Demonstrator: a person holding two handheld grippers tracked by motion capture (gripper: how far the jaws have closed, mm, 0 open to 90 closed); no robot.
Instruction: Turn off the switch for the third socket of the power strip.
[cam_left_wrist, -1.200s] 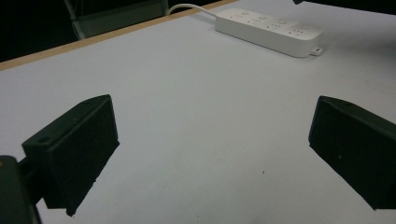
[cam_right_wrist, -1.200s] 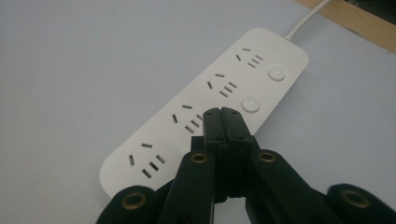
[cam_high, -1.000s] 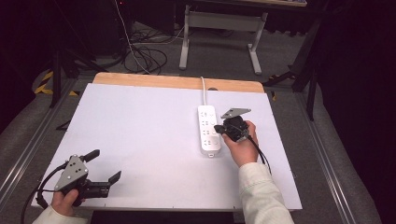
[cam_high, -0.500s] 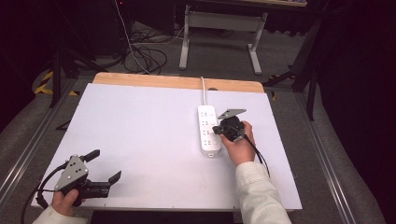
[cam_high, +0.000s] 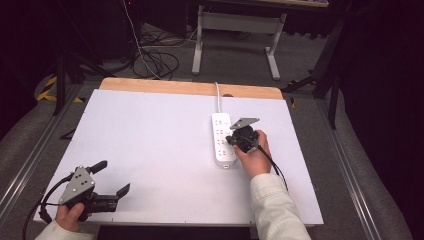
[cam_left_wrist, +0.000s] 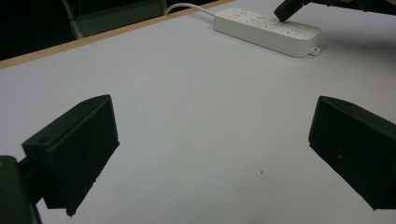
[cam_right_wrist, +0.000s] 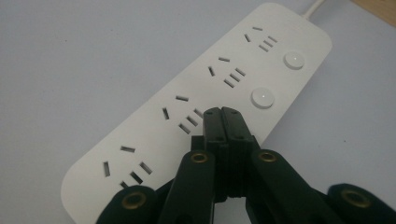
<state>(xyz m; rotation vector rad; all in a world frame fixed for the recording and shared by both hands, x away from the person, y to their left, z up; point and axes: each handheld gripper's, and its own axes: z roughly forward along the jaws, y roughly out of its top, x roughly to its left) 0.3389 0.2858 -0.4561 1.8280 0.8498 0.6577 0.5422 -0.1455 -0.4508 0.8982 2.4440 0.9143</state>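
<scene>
White power strip (cam_high: 222, 140) lies right of centre on tabletop (cam_high: 150, 145). Right hand-held gripper (cam_high: 234, 141) clenched empty, tips over strip's top face. Left hand-held gripper (cam_high: 111, 178) spread wide, near front-left corner.

Dim room, dark at the edges, light falling mostly on the white table top (cam_high: 150, 145), with a pale wooden strip (cam_high: 190, 89) along its far edge. Grey carpeted floor (cam_high: 235, 60) all around. Beyond the far edge, a grey metal frame (cam_high: 235, 22) on two legs with splayed feet. To the far left, a tangle of black cables (cam_high: 155, 60) on the floor, one white cable among them. Yellow and black striped tape (cam_high: 47, 87) on the floor at far left. Metal rails (cam_high: 35, 160) down the left side and another (cam_high: 350, 170) down the right. Black stand legs (cam_high: 327, 75) at far right, against deep shadow.
</scene>
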